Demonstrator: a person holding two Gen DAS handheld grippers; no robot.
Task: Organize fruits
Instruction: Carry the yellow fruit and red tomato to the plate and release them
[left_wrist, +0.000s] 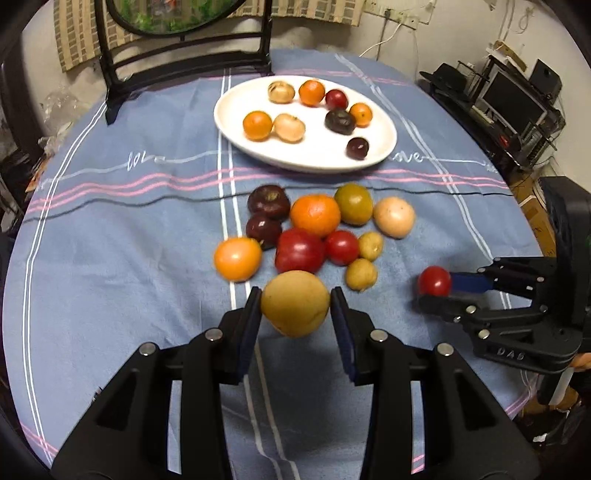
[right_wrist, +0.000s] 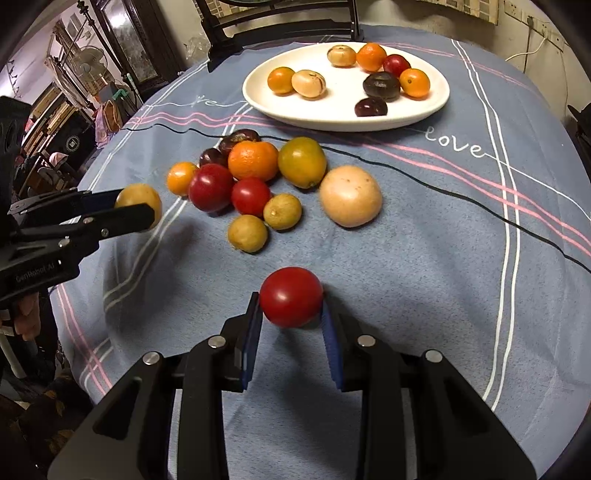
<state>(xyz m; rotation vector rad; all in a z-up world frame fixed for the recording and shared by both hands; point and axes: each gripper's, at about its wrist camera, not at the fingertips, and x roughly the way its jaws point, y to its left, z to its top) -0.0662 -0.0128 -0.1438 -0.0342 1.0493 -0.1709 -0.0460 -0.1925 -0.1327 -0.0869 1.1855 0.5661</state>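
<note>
Black fingers (left_wrist: 255, 306) of left gripper (left_wrist: 295, 310) closed on yellow fruit (left_wrist: 295, 302), one pad on each side, fruit lifted a little over counter (left_wrist: 110, 295). Right gripper (right_wrist: 291, 306) likewise closed on red fruit (right_wrist: 291, 296), blue pads pressing both flanks.

Step in hand, by judgement: carrying both fruits to plate (left_wrist: 236, 136). To do well: keep grip steady but not hard, because skins look smooth and round and can slip or bruise. Lift high enough to pass over pile (left_wrist: 314, 229) lying between grippers and plate. Bring one gripper at a time, to avoid crossing. Lower onto bare white part at plate front, near dark plum (left_wrist: 357, 147), then open slowly so fruit does not roll.

Yellow fruit: matte, golden, with faint seam, wide almost as the gap. Red fruit: glossy, with small highlight, like tomato or plum.

Plate at far side of counter, already holding eight fruits: oranges, pale ones, dark ones. Pile of about ten still on blue cloth (right_wrist: 443, 258), touching each other.
</note>
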